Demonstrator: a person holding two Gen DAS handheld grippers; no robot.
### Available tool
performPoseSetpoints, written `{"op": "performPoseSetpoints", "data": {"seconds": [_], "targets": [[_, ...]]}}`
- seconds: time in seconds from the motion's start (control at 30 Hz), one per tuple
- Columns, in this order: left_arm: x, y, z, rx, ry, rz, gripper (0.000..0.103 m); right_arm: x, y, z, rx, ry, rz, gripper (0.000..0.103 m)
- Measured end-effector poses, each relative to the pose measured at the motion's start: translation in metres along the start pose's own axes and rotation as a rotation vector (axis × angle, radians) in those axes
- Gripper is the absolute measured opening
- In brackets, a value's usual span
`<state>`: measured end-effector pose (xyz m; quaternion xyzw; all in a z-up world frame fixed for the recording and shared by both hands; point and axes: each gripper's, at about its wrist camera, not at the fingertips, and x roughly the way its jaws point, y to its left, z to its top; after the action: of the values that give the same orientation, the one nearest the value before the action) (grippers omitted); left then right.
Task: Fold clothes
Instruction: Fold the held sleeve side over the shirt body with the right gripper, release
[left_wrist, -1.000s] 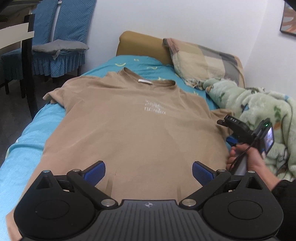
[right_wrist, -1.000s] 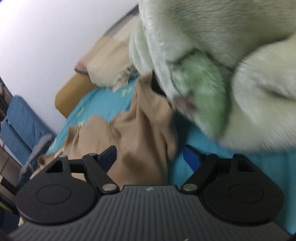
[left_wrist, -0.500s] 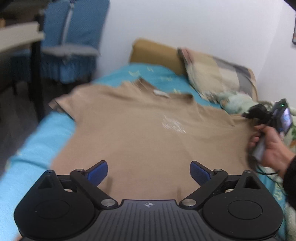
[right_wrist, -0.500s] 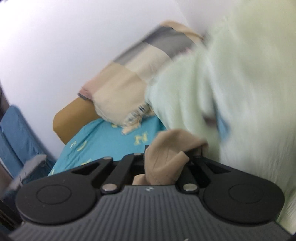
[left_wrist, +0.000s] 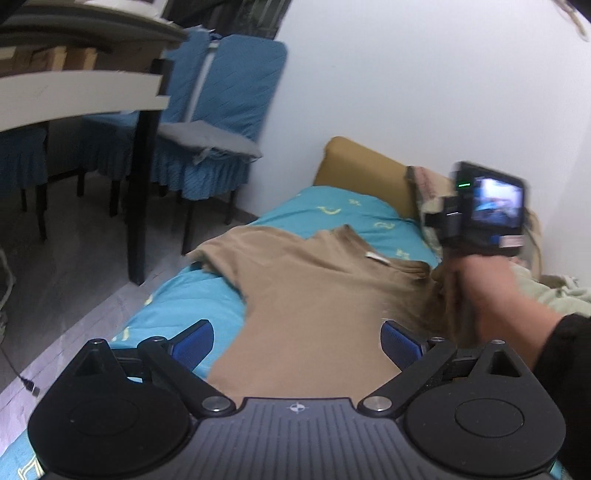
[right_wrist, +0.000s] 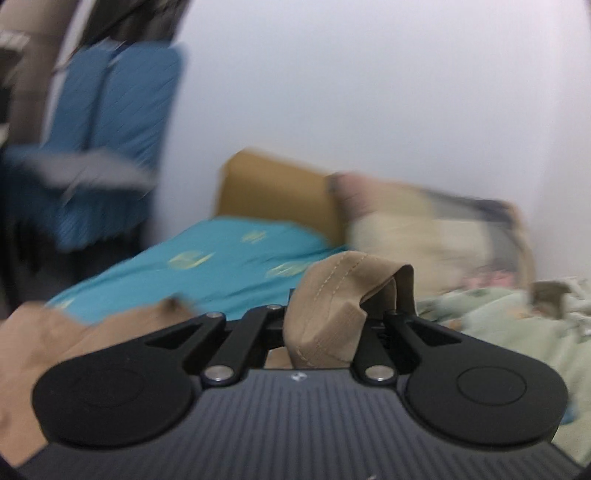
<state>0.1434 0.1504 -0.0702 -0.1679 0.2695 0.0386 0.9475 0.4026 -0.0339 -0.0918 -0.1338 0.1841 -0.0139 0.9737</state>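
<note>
We pinch the sleeve (right_wrist: 332, 314) of the tan T-shirt (left_wrist: 314, 314) in our right gripper (right_wrist: 369, 314), lifted to fold it inward. The shirt lies on the bed (left_wrist: 192, 299) (flat, for neat folds). Our left gripper (left_wrist: 295, 338) is spread, holding nothing.

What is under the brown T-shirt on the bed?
Under the brown T-shirt is the turquoise bedsheet, which shows along its edge and past the collar. Anything else lying beneath the shirt is covered by the cloth, so I can't tell.
</note>
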Motion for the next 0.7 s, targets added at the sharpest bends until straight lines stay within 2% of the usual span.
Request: {"op": "performPoseSetpoints", "data": {"seconds": [0.13, 0.2, 0.23, 0.27, 0.43, 0.6, 0.7], "targets": [[0.019, 0.018, -0.001, -0.054, 0.044, 0.024, 0.098, 0.034, 0.046, -0.027, 0.036, 0.106, 0.106, 0.010], [0.026, 0.024, 0.001, -0.069, 0.061, 0.030, 0.098, 0.041, 0.052, -0.041, 0.076, 0.140, 0.152, 0.043], [0.027, 0.024, 0.002, -0.064, 0.064, 0.028, 0.098, 0.038, 0.051, -0.045, 0.102, 0.127, 0.168, 0.082], [0.029, 0.024, 0.002, -0.055, 0.062, 0.025, 0.098, 0.035, 0.050, -0.049, 0.128, 0.113, 0.184, 0.101], [0.036, 0.019, 0.001, -0.021, 0.065, 0.012, 0.098, 0.006, 0.030, -0.044, 0.205, 0.028, 0.275, 0.101], [0.032, 0.012, 0.002, -0.001, 0.034, 0.011, 0.098, -0.050, -0.006, -0.040, 0.232, -0.014, 0.265, 0.101], [0.026, 0.004, 0.001, 0.020, 0.023, 0.001, 0.098, -0.102, -0.036, -0.046, 0.264, -0.014, 0.257, 0.101]]}}
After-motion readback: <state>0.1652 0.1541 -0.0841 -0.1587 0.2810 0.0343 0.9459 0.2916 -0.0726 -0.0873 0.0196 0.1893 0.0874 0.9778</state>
